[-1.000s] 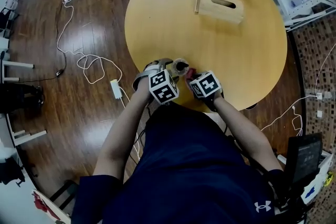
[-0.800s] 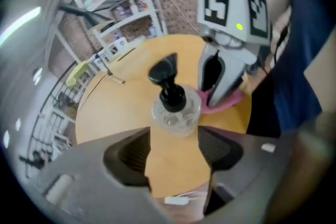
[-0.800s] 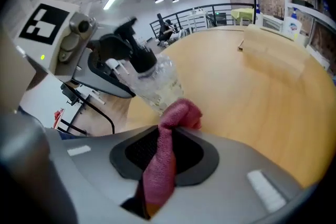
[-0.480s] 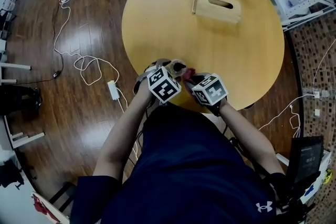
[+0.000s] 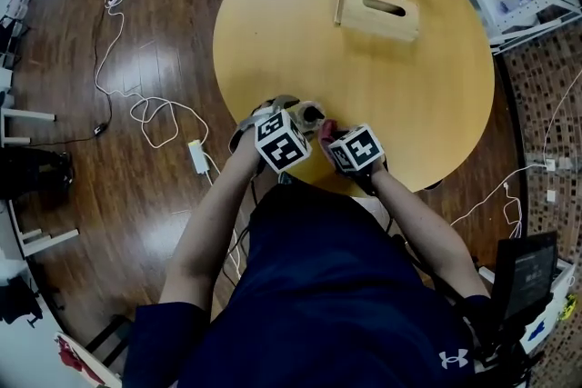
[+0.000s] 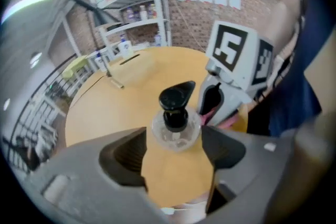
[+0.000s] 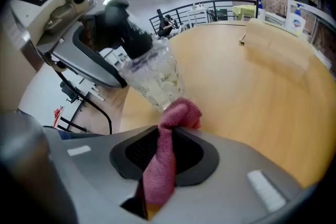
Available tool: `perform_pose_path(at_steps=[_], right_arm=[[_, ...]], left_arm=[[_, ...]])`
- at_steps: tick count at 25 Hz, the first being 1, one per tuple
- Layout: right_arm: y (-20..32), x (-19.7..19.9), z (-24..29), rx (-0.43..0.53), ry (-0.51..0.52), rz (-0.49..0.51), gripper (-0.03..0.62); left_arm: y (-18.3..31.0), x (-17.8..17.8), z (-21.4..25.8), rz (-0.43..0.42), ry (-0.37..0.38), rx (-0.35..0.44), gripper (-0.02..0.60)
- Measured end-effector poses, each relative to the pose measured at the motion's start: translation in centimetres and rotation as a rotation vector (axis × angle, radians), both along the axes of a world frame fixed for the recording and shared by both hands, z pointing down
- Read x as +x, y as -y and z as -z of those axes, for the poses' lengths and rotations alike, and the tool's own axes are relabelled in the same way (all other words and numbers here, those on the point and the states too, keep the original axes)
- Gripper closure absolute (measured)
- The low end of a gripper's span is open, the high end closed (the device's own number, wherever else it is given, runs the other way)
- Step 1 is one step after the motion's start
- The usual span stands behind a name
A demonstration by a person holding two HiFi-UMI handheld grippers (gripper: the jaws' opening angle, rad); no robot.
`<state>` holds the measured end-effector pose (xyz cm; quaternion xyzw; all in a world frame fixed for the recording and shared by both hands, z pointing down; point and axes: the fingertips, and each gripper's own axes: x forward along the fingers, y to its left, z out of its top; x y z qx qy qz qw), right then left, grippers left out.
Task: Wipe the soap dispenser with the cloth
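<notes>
While both forearms reach forward from the body to the near edge of the round wooden surface (image 5: 409,77), each tool slants steeply downward. On the left, the left hand-held gripper (image 6: 174,150) has its jaws spread wide, having just been opening. The clear soap dispenser (image 6: 176,122) with its black pump stands upright at the jaw tips, neither pad pressing on it. On the right, the right hand-held gripper (image 7: 164,157) pinches a pink cloth (image 7: 178,113), whose bunched end touches the dispenser's lower body.
</notes>
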<state>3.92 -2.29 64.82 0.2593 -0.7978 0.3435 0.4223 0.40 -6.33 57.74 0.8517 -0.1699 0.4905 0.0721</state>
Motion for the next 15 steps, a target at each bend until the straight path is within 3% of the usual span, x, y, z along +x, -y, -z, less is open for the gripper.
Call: perform_pose_path(at_steps=[2,4,7,12,14,15], right_arm=[[0.1,-0.4,2.9,0.042,0.041,-0.003,0.507],[-0.1,-0.7,5.2,0.082,0.08,0.021,0.507],[-0.2,-1.1,6.3,0.104,0.103,0.045,0.507],[0.1,-1.2,2.0,0.026,0.025,0.033,0.507],[-0.1,-1.1,-0.7,-0.01,-0.014,0.046,0.507],[-0.2,-1.0,-1.7,-0.024,-0.022,0.05,0.508]], left_arm=[[-0.2,0.1,0.3,0.148,-0.058,-0.027,0.252],[-0.3,0.3,0.0,0.175,-0.052,-0.002,0.252],[0.0,0.2,-0.5,0.069,0.012,0.058,0.279],[0.5,0.4,-0.6,-0.232,0.036,0.095,0.281],[0.6,0.3,-0.7,-0.277,0.056,0.098,0.276],[0.5,0.1,-0.8,-0.258,0.076,0.089,0.272]])
